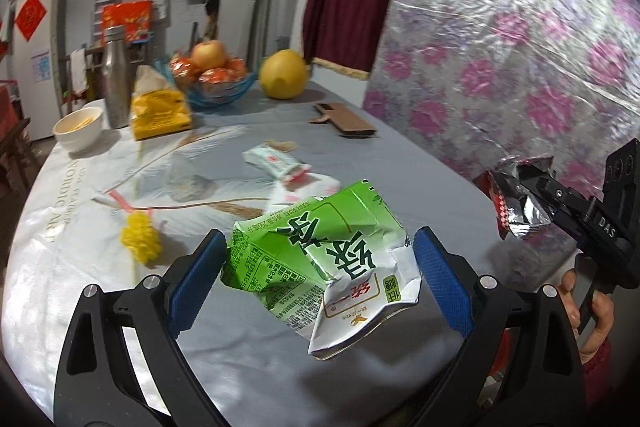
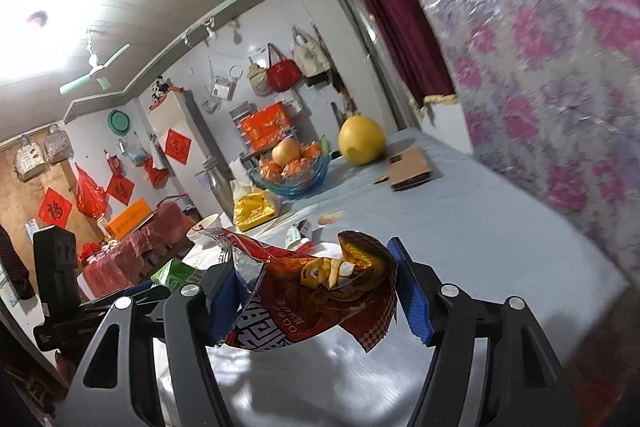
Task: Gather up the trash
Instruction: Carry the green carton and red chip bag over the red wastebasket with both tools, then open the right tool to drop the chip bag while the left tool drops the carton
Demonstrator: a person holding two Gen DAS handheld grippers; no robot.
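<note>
Left gripper clamped on crushed green carton; right gripper clamped on red snack wrapper, above table edge.

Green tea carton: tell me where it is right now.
In the left wrist view the crushed green tea carton sits low and central between the left claw fingers, above the grey tablecloth, just in front of a white wrapper.

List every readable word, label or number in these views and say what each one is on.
"DAS": body of the right claw.
"NORDIC": tablecloth; the smaller line beside it is too blurred.
"绿茶" and "250": crushed green carton; its fine print is unreadable.
"福": red wall paper.
Red snack wrapper: print too crumpled to read.
</note>
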